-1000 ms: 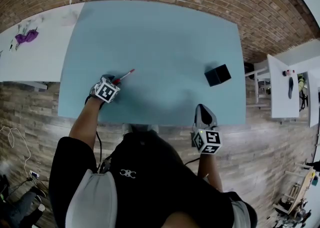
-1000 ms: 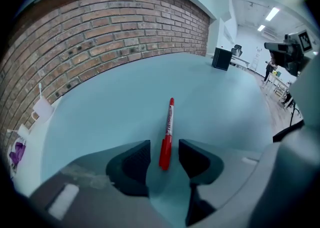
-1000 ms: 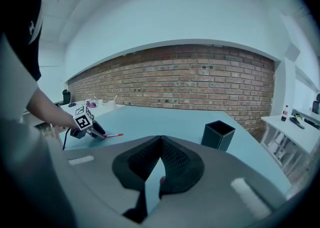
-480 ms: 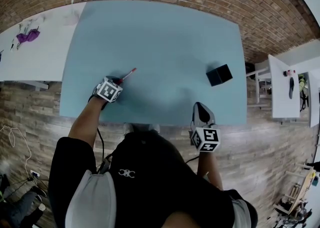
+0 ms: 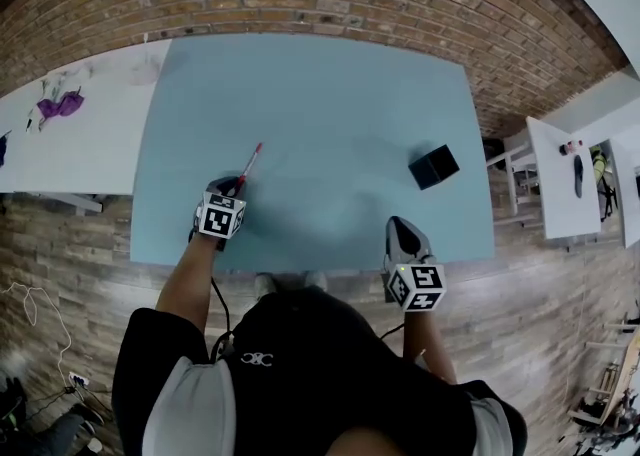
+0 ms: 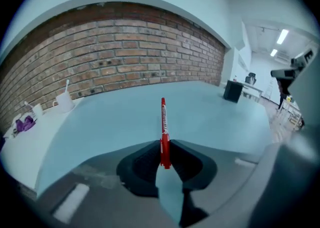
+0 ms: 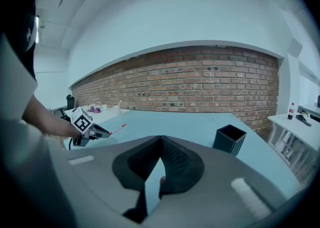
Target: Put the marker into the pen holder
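Observation:
The red marker (image 5: 249, 161) sticks out of my left gripper (image 5: 234, 187) over the blue table (image 5: 330, 94), its tip pointing away from me. In the left gripper view the marker (image 6: 163, 122) stands between the jaws of that gripper (image 6: 163, 148), which are closing, with the pads pressing its near end. The black pen holder (image 5: 434, 166) stands at the table's right, also seen far right (image 6: 232, 91). My right gripper (image 5: 405, 229) hovers shut and empty at the near table edge; its view shows the pen holder (image 7: 229, 139) and the marker (image 7: 118, 129).
A white table (image 5: 70, 144) adjoins on the left with a purple object (image 5: 60, 104) and a white cup (image 6: 64, 103). A small white side table (image 5: 558, 184) with a bottle stands to the right. A brick wall lies beyond the far table edge.
The left gripper has closed onto the marker, which has swung from slanting right to pointing more straight away from me. The right gripper has stayed near the table's front edge.

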### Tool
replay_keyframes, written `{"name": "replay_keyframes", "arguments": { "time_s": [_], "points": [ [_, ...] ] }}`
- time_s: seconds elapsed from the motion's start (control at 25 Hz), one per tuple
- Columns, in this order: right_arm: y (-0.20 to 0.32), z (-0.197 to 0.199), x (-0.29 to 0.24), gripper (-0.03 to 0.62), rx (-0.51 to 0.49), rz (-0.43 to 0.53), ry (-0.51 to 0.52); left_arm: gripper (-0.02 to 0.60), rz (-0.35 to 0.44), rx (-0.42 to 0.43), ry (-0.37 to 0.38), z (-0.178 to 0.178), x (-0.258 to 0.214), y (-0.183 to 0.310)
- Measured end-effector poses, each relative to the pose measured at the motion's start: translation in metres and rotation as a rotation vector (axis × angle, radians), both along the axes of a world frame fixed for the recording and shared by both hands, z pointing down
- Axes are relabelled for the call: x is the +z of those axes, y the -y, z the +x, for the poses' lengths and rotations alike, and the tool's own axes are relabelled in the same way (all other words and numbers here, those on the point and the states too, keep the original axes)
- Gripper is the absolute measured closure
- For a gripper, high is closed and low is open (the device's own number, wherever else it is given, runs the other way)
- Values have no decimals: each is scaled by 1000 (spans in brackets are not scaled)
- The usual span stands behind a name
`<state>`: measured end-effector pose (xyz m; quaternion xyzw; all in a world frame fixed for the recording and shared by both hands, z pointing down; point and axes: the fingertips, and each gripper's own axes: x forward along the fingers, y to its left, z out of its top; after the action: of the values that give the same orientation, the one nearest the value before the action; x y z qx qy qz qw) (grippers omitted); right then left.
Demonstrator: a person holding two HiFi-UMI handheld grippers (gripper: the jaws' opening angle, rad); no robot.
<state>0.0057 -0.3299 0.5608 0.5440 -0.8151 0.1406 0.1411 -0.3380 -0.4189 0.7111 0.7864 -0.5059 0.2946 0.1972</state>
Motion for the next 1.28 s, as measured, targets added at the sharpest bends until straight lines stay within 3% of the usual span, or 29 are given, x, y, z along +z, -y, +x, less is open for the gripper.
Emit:
{"name": "replay_keyframes", "arguments": {
  "time_s": [0.12, 0.28, 0.52, 0.76, 0.96, 1.28],
  "points": [
    [5, -9, -3, 589, -10, 14, 4, 512, 81, -31, -70, 0, -37, 1],
    [19, -30, -10, 589, -48, 49, 13, 512, 172, -19, -102, 9, -77, -7],
    [36, -55, -19, 589, -89, 84, 20, 512, 275, -110, -226, 0, -126, -10],
    [42, -83, -21, 589, -131, 82, 37, 512, 315, -150, -235, -31, -151, -9],
    [36, -102, -18, 589, -146, 77, 29, 512, 350, -105, -160, -41, -158, -15],
    [23, -119, -15, 589, -78, 78, 5, 512, 360, -33, -164, -56, -153, -21]
  ]
}}
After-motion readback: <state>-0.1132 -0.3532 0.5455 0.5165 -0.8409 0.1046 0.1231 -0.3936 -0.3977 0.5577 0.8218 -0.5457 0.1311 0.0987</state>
